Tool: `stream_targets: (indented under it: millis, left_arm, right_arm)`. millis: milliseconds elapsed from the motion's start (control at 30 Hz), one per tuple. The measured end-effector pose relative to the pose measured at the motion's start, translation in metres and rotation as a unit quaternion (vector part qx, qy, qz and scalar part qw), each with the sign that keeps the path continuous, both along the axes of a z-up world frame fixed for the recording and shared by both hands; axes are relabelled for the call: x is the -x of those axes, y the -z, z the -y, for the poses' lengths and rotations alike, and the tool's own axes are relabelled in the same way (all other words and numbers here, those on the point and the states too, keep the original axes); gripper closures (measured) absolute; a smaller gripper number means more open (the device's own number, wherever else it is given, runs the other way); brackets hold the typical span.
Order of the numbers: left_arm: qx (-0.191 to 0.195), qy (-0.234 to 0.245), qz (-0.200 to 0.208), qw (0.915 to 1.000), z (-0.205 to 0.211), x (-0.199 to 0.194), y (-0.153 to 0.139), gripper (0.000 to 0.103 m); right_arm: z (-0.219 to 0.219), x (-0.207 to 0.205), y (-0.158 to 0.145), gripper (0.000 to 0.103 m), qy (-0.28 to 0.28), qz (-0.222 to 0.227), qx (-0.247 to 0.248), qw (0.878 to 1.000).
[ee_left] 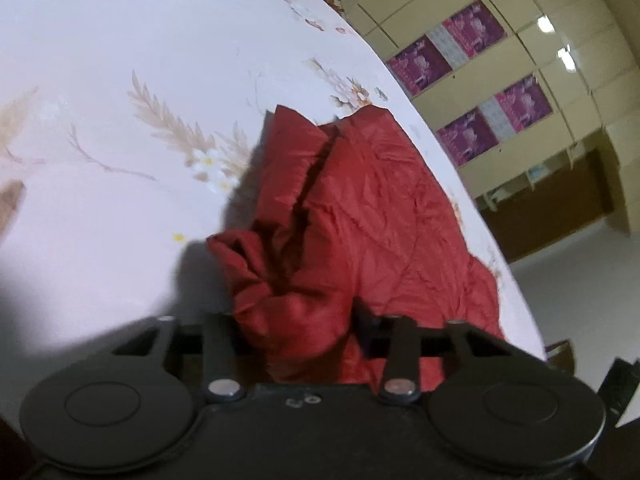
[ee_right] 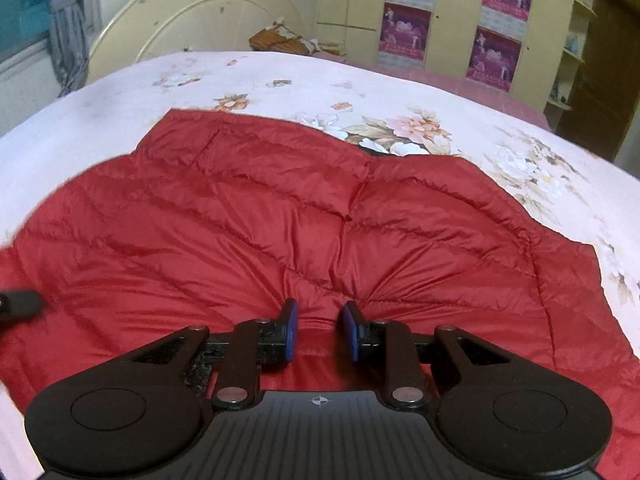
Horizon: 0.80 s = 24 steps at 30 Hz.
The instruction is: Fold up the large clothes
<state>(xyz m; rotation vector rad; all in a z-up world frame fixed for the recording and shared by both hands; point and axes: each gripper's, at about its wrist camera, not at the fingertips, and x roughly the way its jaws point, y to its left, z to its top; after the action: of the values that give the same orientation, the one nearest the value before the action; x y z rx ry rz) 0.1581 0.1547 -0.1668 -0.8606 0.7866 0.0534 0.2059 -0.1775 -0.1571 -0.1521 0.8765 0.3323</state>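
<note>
A red quilted puffer jacket (ee_right: 280,220) lies spread on a floral bedsheet (ee_right: 460,96). In the right wrist view my right gripper (ee_right: 320,322) presses into the jacket's near part. Its blue pads (ee_right: 291,330) stand a little apart with a pinch of red fabric bunched between them. In the left wrist view my left gripper (ee_left: 294,320) has a bunched fold of the jacket (ee_left: 340,216) filling the gap between its fingers, which the fabric mostly hides. That part of the jacket is lifted and crumpled near the bed's edge.
A cream headboard (ee_right: 192,16) stands behind the bed. A cream wardrobe with purple posters (ee_right: 496,20) is at the back right. The bed's edge (ee_left: 460,184) runs just right of the jacket in the left wrist view, with floor (ee_left: 580,288) beyond.
</note>
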Motion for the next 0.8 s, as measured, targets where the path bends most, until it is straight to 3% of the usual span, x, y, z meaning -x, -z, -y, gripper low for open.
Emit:
stream_targets:
  millis: [167,433,633,800]
  left_arm:
    - [-0.001,-0.003,0.015,0.9999,0.003,0.003,0.001,0.079]
    - [-0.046,0.030,0.060,0.9967,0.008,0.002,-0.028,0.086]
    - [-0.100,0.062,0.098,0.9883,0.026,0.000,-0.059,0.087]
    - [-0.150,0.091,0.129,0.9759,0.053,-0.002,-0.091,0.087]
  right_arm:
    - [0.002,0.006,-0.010,0.078,0.014,0.013,-0.003,1.000]
    - [-0.011,0.013,0.017,0.078,0.010,0.018,0.022,1.000]
    - [-0.010,0.011,0.015,0.078,0.004,0.017,0.022,1.000]
    - [0.019,0.011,-0.019,0.078,0.009,0.012,-0.022,1.000]
